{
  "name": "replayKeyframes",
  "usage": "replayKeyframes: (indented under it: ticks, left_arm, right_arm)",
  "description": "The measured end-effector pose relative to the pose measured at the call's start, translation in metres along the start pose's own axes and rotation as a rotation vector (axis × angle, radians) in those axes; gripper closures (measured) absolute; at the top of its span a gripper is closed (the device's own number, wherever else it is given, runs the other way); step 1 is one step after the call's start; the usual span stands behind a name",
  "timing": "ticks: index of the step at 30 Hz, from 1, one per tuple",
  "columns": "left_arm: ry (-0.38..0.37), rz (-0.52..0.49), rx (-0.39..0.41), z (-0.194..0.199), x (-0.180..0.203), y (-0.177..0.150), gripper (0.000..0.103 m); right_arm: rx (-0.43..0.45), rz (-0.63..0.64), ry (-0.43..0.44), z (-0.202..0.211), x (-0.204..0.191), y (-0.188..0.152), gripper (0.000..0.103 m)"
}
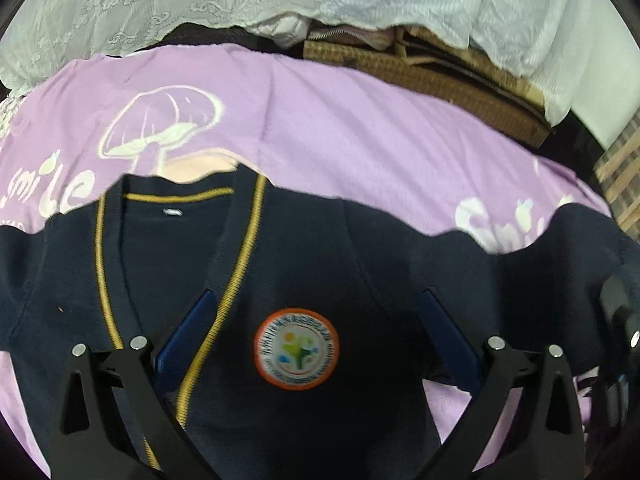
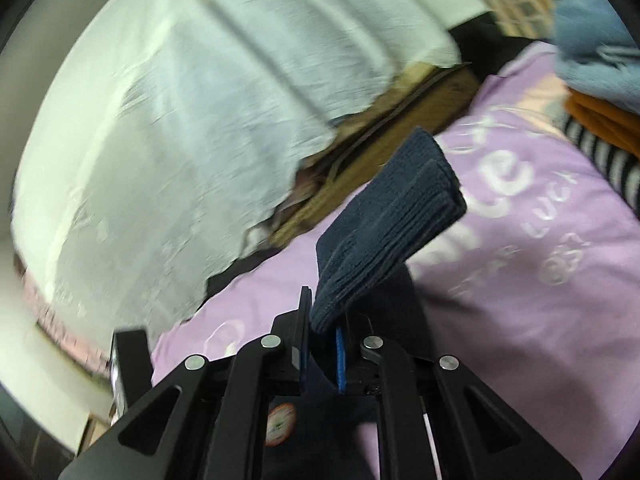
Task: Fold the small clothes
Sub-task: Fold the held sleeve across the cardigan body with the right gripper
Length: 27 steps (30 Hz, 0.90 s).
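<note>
My left black two-finger gripper (image 1: 320,320) points down, fingers wide apart. My right black two-finger gripper (image 2: 324,344) is pinched tight on cloth.

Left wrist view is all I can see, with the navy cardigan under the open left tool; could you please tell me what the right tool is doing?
Observer: The right tool is shut on the cardigan's ribbed sleeve cuff.
Operator: Thank you. Does the cuff lie flat?
Observer: No, it sticks up past the tool's tips, apparently raised off the purple blanket.
Operator: Is anything else on that side?
Observer: Yes, a pile at the blanket's far edge: a blue garment on top of an orange garment and a striped garment.
</note>
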<state>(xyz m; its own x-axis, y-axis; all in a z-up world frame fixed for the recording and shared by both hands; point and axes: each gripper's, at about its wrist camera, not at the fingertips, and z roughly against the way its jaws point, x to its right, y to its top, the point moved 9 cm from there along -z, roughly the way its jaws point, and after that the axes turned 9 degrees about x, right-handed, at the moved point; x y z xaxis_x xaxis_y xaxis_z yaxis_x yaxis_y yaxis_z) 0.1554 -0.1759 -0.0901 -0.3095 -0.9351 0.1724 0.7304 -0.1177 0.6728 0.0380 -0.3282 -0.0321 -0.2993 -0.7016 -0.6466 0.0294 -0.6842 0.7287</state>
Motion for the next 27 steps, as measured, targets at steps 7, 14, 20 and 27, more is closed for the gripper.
replayKeyframes:
  ticks: [7,14,20,27]
  left_arm:
    - [0.016,0.033,0.012,0.004,-0.028,0.01,0.004]
    - [0.039,0.046,0.029,0.009,-0.055,0.014,0.004]
    - [0.065,0.075,0.061,0.019,-0.089,0.024,0.004]
    - [0.111,0.149,0.081,0.028,-0.147,0.028,0.004]
  right_arm:
    - [-0.062,0.138,0.095,0.002,-0.063,-0.039,0.093]
    - [-0.08,0.224,0.103,-0.003,-0.096,-0.062,0.093]
    - [-0.095,0.276,0.137,-0.01,-0.137,-0.077,0.092]
    - [-0.124,0.359,0.172,-0.018,-0.181,-0.107,0.092]
